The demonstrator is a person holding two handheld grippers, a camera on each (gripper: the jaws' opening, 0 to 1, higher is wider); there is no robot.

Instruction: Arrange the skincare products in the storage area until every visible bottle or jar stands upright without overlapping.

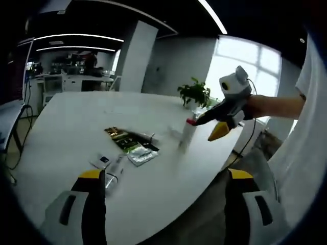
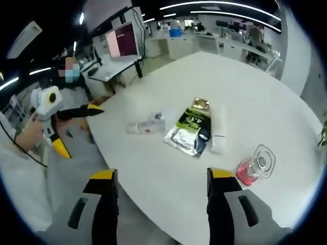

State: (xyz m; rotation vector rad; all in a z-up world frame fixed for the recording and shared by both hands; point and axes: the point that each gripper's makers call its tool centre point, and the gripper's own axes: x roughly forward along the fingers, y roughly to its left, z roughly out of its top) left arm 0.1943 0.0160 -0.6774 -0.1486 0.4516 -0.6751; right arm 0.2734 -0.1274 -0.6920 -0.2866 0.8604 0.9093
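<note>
Lying mid-table, sachet (image 2: 191, 131) and clear bottle (image 2: 148, 125); left gripper (image 1: 162, 179) wide; right gripper (image 2: 159, 179) wide, empty.

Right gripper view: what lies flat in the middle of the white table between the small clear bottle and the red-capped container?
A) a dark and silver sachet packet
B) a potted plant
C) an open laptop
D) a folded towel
A: a dark and silver sachet packet lies flat on the white table, with the small clear bottle on one side of it and the red-capped container on the other, near the table's edge.
</note>
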